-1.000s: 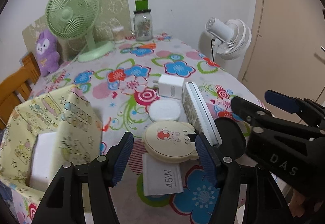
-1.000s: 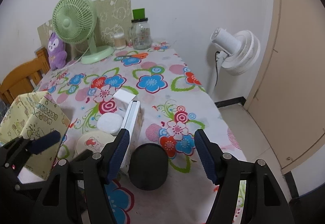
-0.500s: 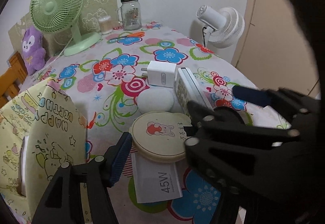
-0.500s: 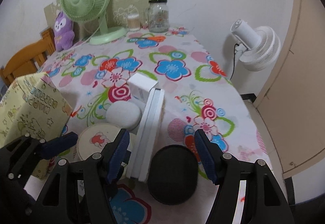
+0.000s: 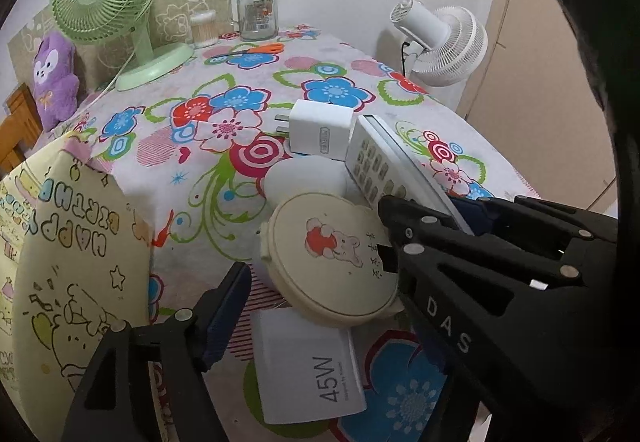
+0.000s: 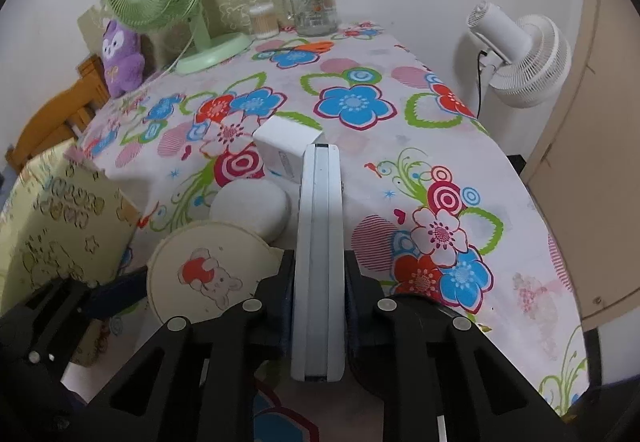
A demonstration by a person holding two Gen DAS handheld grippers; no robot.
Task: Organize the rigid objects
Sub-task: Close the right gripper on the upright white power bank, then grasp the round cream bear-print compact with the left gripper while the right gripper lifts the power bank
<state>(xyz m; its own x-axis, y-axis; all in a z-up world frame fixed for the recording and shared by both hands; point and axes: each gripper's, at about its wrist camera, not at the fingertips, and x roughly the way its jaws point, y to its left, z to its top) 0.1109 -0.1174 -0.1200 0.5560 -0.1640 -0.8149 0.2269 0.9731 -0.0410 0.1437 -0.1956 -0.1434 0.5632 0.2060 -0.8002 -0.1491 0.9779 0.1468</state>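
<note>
My right gripper [image 6: 318, 306] is shut on a white remote control [image 6: 319, 234] that stands on its edge; it also shows in the left wrist view [image 5: 384, 169]. Beside it lie a round cream case with a bear print [image 5: 332, 258], a white oval case [image 5: 306, 181], a white charger plug [image 5: 320, 131] and a white 45W box [image 5: 308, 370]. My left gripper [image 5: 304, 306] is open over the cream case; only its left finger [image 5: 226, 306] shows, the right gripper's body [image 5: 480, 282] hides the other. A black round object [image 6: 424, 306] lies under the right gripper.
A yellow birthday gift bag [image 5: 60, 274] stands at the left. At the back are a green fan [image 5: 112, 1], a purple plush [image 5: 54, 77], a glass jar [image 5: 258, 9] and a swab tub [image 5: 203, 27]. A white fan [image 6: 520, 53] stands beyond the table's right edge.
My right gripper has moved left and forward and shut on the remote control. It now crosses the left wrist view, hiding my left gripper's right finger.
</note>
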